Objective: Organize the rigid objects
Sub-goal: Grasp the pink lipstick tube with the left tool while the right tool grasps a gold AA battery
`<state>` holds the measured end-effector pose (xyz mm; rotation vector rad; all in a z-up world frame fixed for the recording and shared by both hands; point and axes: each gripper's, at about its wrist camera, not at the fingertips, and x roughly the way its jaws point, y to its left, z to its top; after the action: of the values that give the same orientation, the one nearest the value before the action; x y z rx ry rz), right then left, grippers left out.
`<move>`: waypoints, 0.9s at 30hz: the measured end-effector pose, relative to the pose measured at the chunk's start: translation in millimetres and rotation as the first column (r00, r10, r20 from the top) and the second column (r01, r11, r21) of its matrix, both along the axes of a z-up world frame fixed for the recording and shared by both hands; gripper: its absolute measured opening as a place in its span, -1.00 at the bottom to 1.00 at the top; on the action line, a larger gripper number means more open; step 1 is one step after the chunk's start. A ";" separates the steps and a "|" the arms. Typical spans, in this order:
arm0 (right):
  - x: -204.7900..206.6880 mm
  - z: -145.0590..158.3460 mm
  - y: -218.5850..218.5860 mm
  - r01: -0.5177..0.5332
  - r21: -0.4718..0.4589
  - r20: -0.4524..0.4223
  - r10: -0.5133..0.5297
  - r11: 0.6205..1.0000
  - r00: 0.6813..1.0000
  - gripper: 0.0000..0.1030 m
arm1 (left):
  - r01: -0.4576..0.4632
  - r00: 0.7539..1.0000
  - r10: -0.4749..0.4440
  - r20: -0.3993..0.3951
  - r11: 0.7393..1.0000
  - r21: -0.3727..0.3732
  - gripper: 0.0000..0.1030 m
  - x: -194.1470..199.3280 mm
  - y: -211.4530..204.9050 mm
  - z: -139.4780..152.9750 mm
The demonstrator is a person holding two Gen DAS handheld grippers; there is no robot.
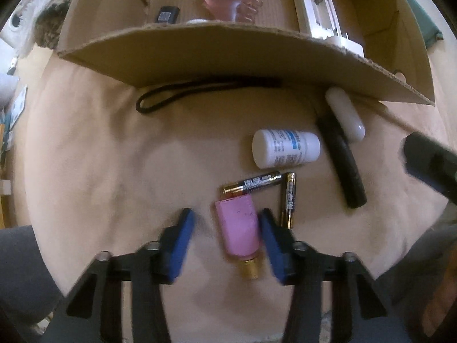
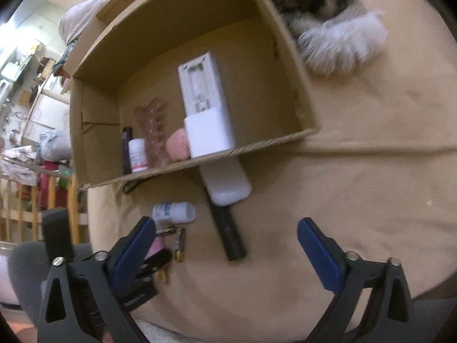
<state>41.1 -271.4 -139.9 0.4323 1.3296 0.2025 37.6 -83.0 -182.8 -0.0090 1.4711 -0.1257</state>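
Note:
My left gripper (image 1: 225, 223) is open, its blue fingers on either side of a pink cylinder with a brass end (image 1: 238, 231) lying on the tan cloth. Two batteries (image 1: 252, 184) lie just beyond it, then a white pill bottle (image 1: 285, 148), a black stick (image 1: 342, 160) and a white oblong case (image 1: 345, 114). My right gripper (image 2: 225, 234) is open and empty above the cloth, near the black stick (image 2: 228, 234) and the white case (image 2: 227, 181). The cardboard box (image 2: 251, 145) holds a white holder (image 2: 202, 85), a pink clip (image 2: 154, 131) and a small bottle (image 2: 138, 154).
A black cord loop (image 1: 182, 94) lies by the box's front wall (image 1: 228, 57). A furry speckled thing (image 2: 328, 14) lies right of the box. The other gripper's black body (image 1: 428, 163) shows at the right edge. Room clutter lies beyond the table at left.

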 end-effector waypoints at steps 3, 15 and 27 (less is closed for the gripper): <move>1.1 -7.7 13.5 -0.043 0.047 -0.029 0.045 0.998 0.999 0.40 | -0.003 1.000 0.002 -0.017 1.000 -0.021 -0.56 2.0 5.1 -0.3; 2.3 -47.3 90.8 -0.240 -0.064 -0.135 0.230 0.969 0.964 -0.21 | -0.141 0.990 0.142 -0.010 0.988 0.069 -0.56 10.7 56.4 0.4; -18.6 -48.8 138.3 -0.361 -0.323 -0.071 0.358 0.875 0.931 -0.79 | -0.151 0.988 0.152 0.000 0.985 0.088 -0.56 12.8 54.3 0.0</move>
<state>22.5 -133.2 -188.7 -0.1055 1.4149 0.2800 50.4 -28.7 -182.8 -0.0497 1.4764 0.0630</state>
